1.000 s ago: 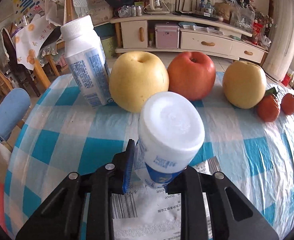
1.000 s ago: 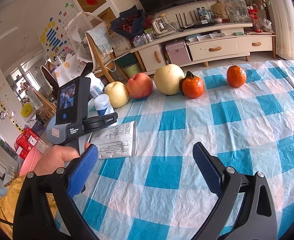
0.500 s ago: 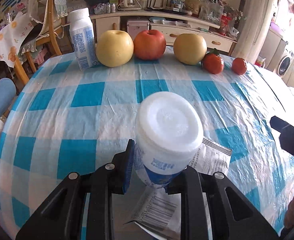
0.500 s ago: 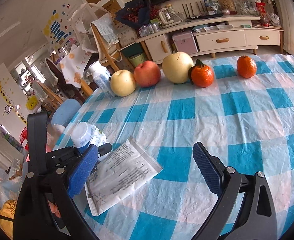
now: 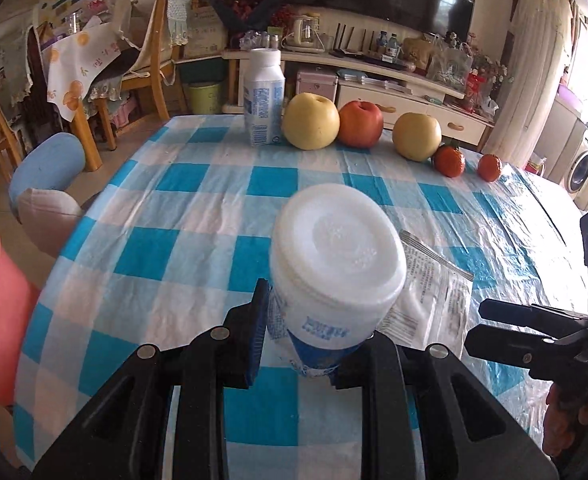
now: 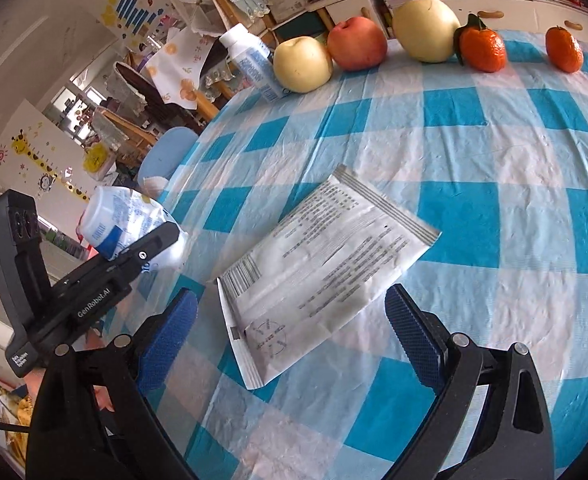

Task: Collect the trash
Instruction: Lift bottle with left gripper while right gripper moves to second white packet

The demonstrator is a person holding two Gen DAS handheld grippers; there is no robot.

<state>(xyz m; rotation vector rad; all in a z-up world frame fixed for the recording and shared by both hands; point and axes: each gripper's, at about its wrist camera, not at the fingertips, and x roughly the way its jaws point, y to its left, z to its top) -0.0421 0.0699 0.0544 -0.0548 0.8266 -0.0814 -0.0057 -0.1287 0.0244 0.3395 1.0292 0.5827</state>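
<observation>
The flat white printed paper packet lies on the checked tabletop directly ahead of the right gripper, its long axis slanting between the spread jaws, while the left gripper pinches a crumpled white plastic bottle.

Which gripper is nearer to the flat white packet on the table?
Right. The right gripper hovers open over the packet; the left gripper, holding a bottle, is beside it.

Your left gripper pinches a crumpled white plastic bottle, matt lid, glossy wrinkled plastic tablecloth, creased printed paper packet, ridged blue rubbery pads.
</observation>
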